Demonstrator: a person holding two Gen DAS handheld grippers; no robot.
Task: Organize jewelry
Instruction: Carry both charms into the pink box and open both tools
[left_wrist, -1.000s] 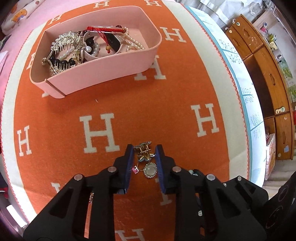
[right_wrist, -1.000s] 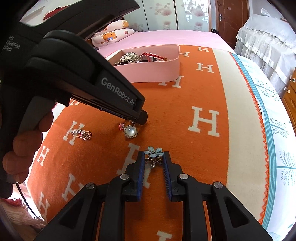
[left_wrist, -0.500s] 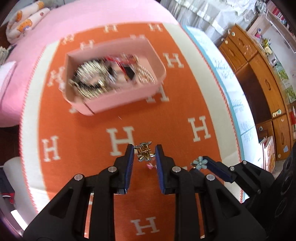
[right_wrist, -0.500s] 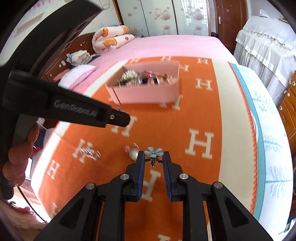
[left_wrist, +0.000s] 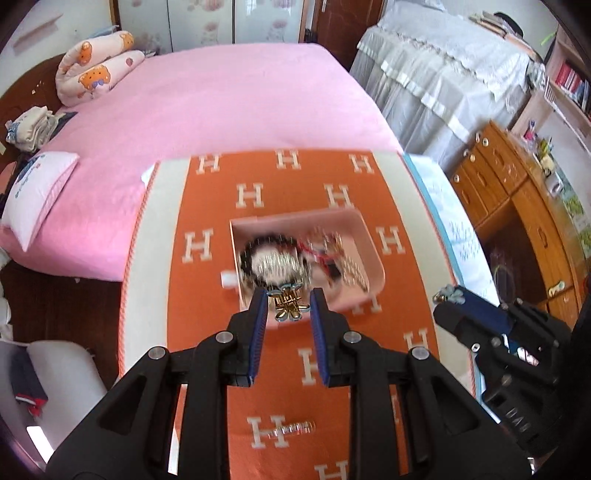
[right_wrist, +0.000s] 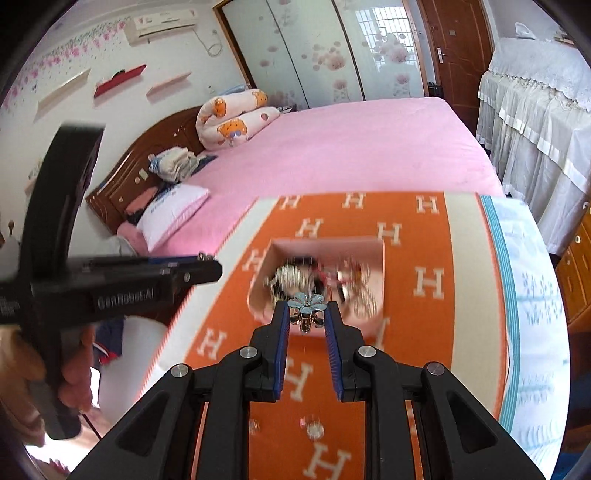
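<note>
My left gripper (left_wrist: 289, 308) is shut on a gold hair clip (left_wrist: 289, 306) and holds it in the air over the near edge of the pink jewelry box (left_wrist: 364, 230). My right gripper (right_wrist: 306, 317) is shut on a blue flower clip (right_wrist: 306, 302), also raised in front of the pink box (right_wrist: 382, 254). The box holds several pieces of jewelry, blurred by motion. The right gripper shows at the right of the left wrist view (left_wrist: 452, 295) with the flower clip (left_wrist: 448, 293).
The box sits on an orange blanket with white H marks (left_wrist: 207, 288) laid on a pink bed (left_wrist: 229, 103). A silver clip (left_wrist: 293, 428) and a round pendant (right_wrist: 314, 429) lie on the blanket. A wooden dresser (left_wrist: 517, 206) stands at the right.
Both grippers have risen from the blanket with their clips and moved toward the pink box. The pendant that lay by the left gripper stays on the blanket.
</note>
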